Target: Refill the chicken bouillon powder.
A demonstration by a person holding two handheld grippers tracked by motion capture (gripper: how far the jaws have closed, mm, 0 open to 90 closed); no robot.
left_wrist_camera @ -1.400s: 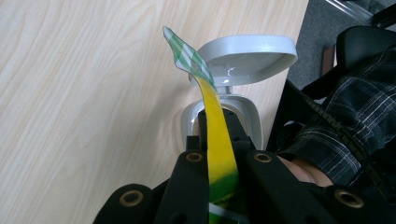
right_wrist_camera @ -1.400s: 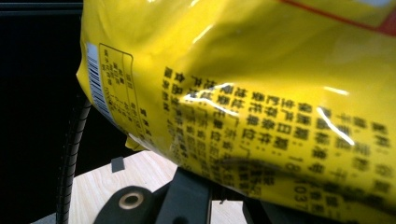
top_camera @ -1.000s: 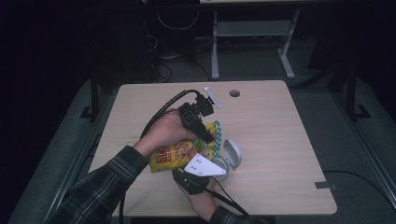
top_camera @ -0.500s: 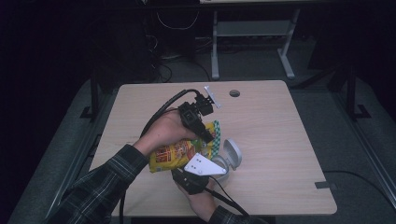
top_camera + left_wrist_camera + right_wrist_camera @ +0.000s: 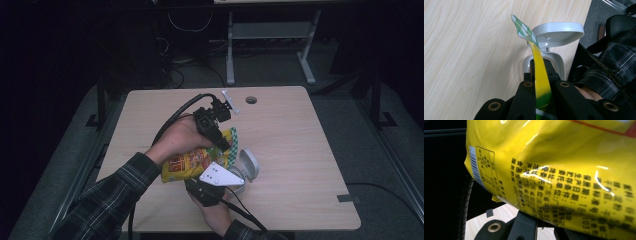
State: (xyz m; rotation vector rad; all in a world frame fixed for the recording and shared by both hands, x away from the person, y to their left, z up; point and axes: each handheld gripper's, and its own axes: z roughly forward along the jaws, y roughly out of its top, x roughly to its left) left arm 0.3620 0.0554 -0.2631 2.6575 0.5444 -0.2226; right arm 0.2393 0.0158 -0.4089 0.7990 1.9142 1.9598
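A yellow snack bag with a green-and-white checked top seam hangs over the table, held between both grippers. My left gripper reaches down from above and is shut on the bag's top seam, which passes up between its jaws. My right gripper comes in from the near edge and is shut on the bag's lower part; the bag's printed back is close in front of its camera. Right under the seam stands a small grey bin with its flip lid raised.
The wooden table has a round cable hole at the back and a tape mark near its right front corner. A dark floor and a metal desk frame lie beyond. Cables trail from both grippers toward the person.
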